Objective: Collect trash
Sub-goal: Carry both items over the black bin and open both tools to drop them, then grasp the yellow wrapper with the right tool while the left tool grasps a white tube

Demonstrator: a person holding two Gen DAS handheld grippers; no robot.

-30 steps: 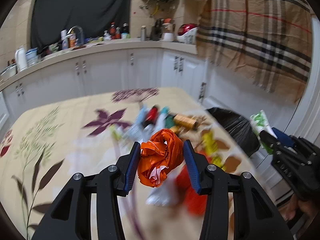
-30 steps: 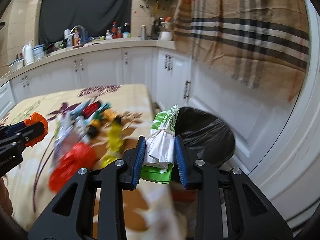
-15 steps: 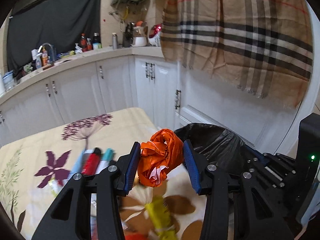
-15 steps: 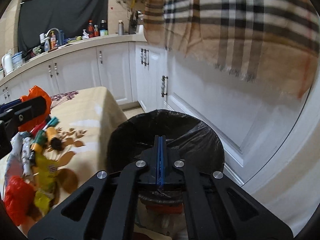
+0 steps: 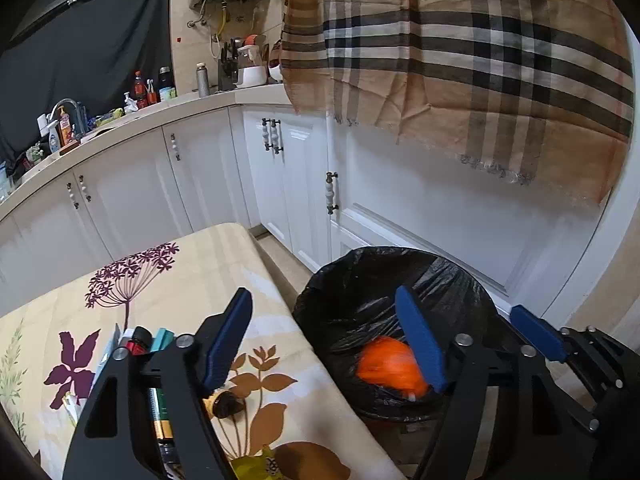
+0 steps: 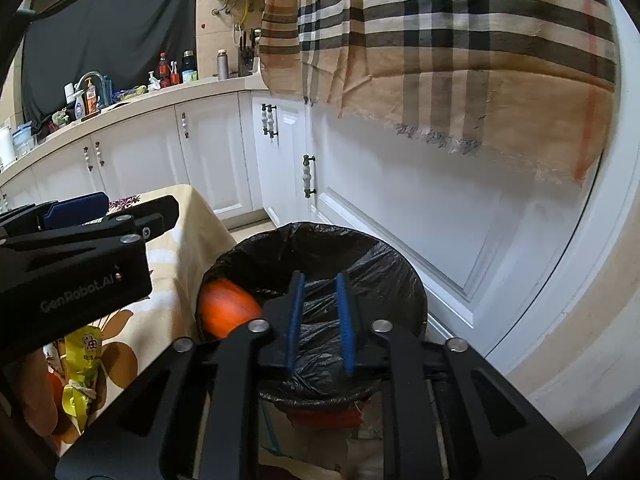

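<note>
A bin lined with a black bag [image 5: 400, 264] stands on the floor beside the table. A crumpled orange plastic bag [image 5: 388, 366], blurred, is inside the bin's mouth against its near wall, free of any grip. My left gripper [image 5: 324, 316] hangs over the bin's table-side rim, its jaws opening wide with nothing between the pads. In the right wrist view the orange bag [image 6: 228, 312] lies at the bin's [image 6: 384, 264] left side. My right gripper [image 6: 319, 284] is over the bin, its jaws opening a narrow gap, holding nothing.
The table [image 5: 200, 264] with a floral cloth carries more trash: bottles and a can [image 5: 158, 400] and a yellow wrapper [image 6: 80, 356]. White cabinets [image 5: 288, 184] and a hanging plaid cloth [image 5: 480, 60] stand close behind the bin. A hand [image 6: 36, 392] shows at lower left.
The left gripper swung from the table to the bin and let go of the orange bag, which dropped in. The right gripper released the green-white bag, shut, then parted slightly.
</note>
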